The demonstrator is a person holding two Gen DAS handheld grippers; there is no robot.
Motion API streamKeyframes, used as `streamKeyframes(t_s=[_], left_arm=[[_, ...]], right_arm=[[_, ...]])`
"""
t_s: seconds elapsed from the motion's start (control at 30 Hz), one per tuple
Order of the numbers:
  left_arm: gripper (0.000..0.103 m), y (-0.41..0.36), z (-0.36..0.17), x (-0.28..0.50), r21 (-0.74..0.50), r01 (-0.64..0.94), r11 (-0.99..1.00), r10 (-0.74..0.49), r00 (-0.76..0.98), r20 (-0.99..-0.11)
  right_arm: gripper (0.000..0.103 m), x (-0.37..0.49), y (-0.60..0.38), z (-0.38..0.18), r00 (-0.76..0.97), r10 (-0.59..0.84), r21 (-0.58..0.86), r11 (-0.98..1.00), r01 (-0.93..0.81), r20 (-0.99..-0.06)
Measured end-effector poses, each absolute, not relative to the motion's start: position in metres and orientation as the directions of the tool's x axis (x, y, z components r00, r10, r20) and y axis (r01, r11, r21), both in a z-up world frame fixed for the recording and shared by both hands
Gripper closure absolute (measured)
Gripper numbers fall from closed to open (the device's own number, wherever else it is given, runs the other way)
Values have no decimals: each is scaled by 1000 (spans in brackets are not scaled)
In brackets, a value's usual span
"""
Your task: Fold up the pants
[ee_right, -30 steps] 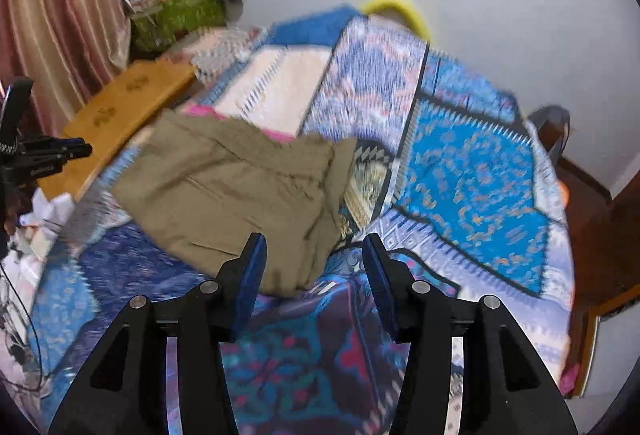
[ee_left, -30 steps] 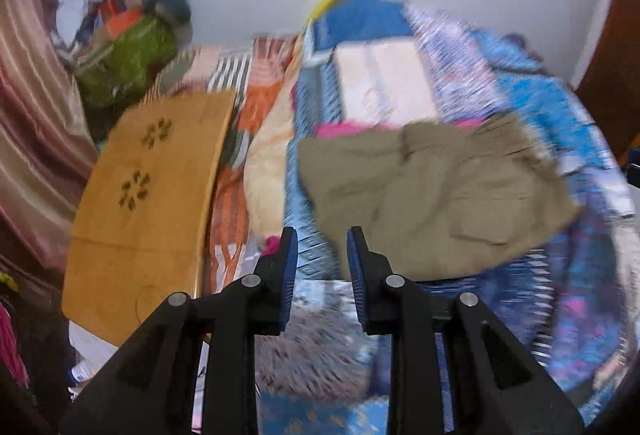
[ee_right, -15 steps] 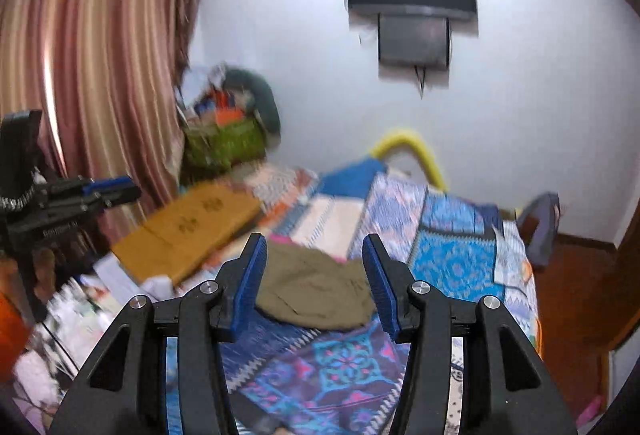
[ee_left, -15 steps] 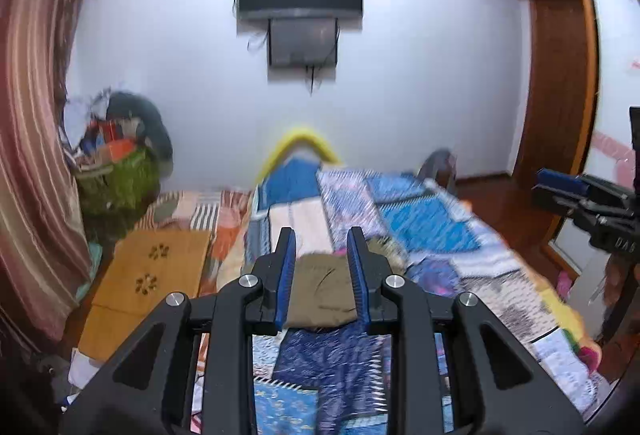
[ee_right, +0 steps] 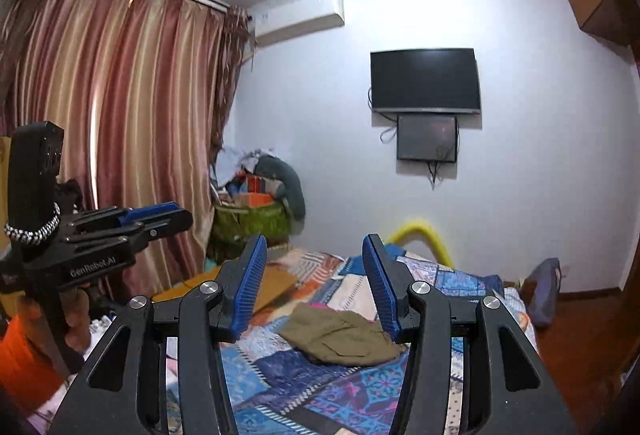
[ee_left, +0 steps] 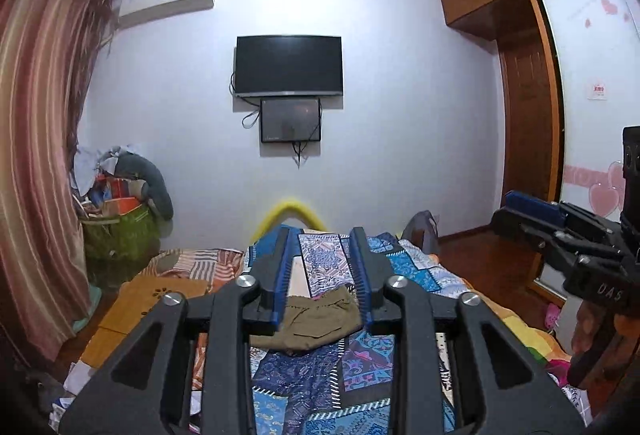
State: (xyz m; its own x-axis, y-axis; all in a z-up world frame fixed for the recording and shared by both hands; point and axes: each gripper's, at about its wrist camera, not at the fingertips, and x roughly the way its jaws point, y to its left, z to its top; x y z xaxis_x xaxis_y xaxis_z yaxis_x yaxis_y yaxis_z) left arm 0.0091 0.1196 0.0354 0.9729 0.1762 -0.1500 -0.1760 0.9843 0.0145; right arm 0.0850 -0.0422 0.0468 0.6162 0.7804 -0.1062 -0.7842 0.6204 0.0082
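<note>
The pants are seen lying on the bed, gathered into a compact olive bundle near the middle of the patchwork quilt. From the right wrist view they are shown as a squat, layered heap with rumpled edges and a pocket seam on top; no trailing legs are visible. The folding is therefore judged to be done or nearly so, though the edges are not squared and whether a last tidy fold is wanted cannot be told from this far off.

Nothing is gripped. The left gripper is held up and well apart from the bundle, its fingers spread with only air between them. The right gripper is likewise raised, parted wider, and empty. Both are levelled at the far wall, where a TV is mounted, rather than down at the cloth.

A wooden board is seen beside the bed, and striped curtains beyond it.
</note>
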Motion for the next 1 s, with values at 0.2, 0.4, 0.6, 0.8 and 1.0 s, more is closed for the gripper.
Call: streamKeyframes(t_s=[0.2,0.4,0.6,0.8,1.0], left_arm=[[32,112,26,-11,7,-189,982,189,975,-121],[3,110,22,-23,-13,-219,976,216,971,-104],[0,110,18,-28,-5,-253,968,251,963,-94],[0,110,14,-26,-4,-254,967,252,962,-106],[0,111,11,-23,-12,-250,968,247,962,-118]], right_arm=[[38,73,-42,42,641,763,9,643,-765,-83],[17,70,-46,42,664,743,35,668,-743,-76],[14,69,-48,36,673,734,54,678,-733,-86],[0,59,-54,30,685,725,44,689,-724,-80],[0,58,-55,30,684,725,61,688,-723,-82]])
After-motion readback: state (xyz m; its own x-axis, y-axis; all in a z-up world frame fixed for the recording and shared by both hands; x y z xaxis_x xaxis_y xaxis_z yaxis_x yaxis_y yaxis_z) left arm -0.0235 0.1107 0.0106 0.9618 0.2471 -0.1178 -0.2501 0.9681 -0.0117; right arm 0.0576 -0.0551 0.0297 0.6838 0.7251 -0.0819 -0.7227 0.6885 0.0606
